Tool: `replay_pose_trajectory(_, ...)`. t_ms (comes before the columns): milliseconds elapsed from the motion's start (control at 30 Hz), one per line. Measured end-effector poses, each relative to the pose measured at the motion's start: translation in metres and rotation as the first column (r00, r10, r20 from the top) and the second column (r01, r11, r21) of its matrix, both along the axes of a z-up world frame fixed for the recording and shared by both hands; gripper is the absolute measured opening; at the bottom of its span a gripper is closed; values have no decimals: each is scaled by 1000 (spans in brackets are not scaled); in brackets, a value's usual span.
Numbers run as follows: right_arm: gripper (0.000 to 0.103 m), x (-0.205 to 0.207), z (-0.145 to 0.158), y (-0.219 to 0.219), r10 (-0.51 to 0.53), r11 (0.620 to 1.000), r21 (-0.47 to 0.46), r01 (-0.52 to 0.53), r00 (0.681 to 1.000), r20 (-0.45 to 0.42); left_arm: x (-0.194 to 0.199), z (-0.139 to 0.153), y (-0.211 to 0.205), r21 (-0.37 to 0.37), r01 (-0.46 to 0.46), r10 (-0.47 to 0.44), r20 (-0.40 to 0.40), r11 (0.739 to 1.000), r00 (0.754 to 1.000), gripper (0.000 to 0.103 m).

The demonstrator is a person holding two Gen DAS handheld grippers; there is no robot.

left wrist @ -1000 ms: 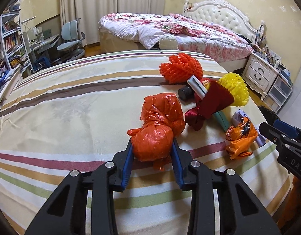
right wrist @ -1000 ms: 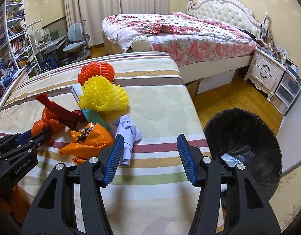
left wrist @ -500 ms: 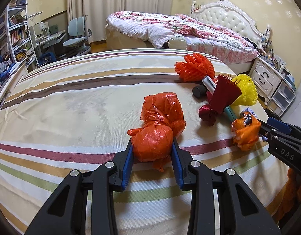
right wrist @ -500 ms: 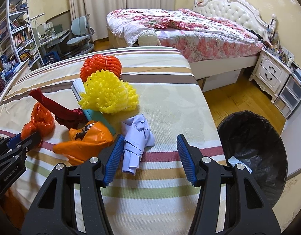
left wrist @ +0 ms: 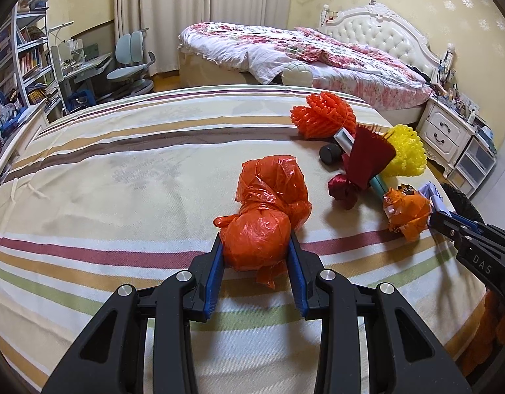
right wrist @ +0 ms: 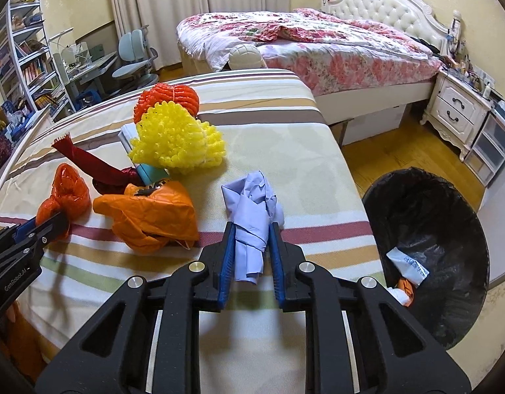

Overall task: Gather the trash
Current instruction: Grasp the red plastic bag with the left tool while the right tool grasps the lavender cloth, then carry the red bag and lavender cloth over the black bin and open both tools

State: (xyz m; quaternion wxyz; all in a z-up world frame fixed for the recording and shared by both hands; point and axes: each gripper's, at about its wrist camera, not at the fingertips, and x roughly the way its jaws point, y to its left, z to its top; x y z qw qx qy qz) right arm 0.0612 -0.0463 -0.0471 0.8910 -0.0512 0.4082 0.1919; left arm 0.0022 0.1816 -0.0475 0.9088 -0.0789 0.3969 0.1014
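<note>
Squeezing soft blue paper (right wrist: 252, 220), the right claw (right wrist: 251, 249) holds its middle; left claw (left wrist: 255, 257) pinches the squishy red bag (left wrist: 257, 239).

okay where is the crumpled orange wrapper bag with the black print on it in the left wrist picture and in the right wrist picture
Left wrist view: the orange wrapper bag lies far right on the striped bedspread, just ahead of the right gripper.
Right wrist view: the same bag lies left of centre, beside the pale blue paper wad that the right gripper clamps.
Shared landmark: the yellow foam net, just behind the bag in both.
</note>
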Motion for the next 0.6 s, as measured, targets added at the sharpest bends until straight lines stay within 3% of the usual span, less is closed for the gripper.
replay_pose_trajectory(600, 20, -24, 15, -45, -73, 997, 39, 71, 996, 47, -26, 18, -32, 0, 64, -63, 49, 998, 997, 36)
